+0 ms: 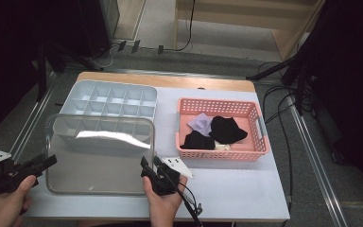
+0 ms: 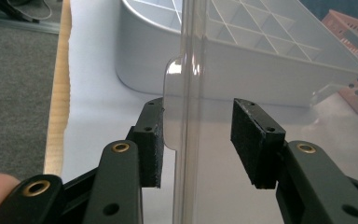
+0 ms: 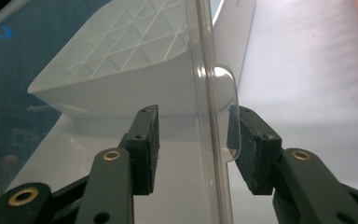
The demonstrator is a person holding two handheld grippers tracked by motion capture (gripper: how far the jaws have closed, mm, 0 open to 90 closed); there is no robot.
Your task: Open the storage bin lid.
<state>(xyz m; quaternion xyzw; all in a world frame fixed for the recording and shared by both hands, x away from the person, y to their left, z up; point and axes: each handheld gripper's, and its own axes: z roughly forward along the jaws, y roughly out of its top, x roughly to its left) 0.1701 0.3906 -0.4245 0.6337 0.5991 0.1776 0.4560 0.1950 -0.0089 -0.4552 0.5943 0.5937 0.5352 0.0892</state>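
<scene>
Clear lid (image 1: 99, 158) flat, long axis sideways

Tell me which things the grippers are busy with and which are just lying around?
In use: clear lid, its edge between the jaws of the left gripper and the right gripper; grey divided tray.
Lying about: pink basket, black cloths, lilac cloth.

The clear plastic lid (image 1: 99, 161) (rectangular, rounded corners) is seen lying partly over the grey compartment tray's (image 1: 108, 99) near end on the counter (image 1: 236, 184).
</scene>
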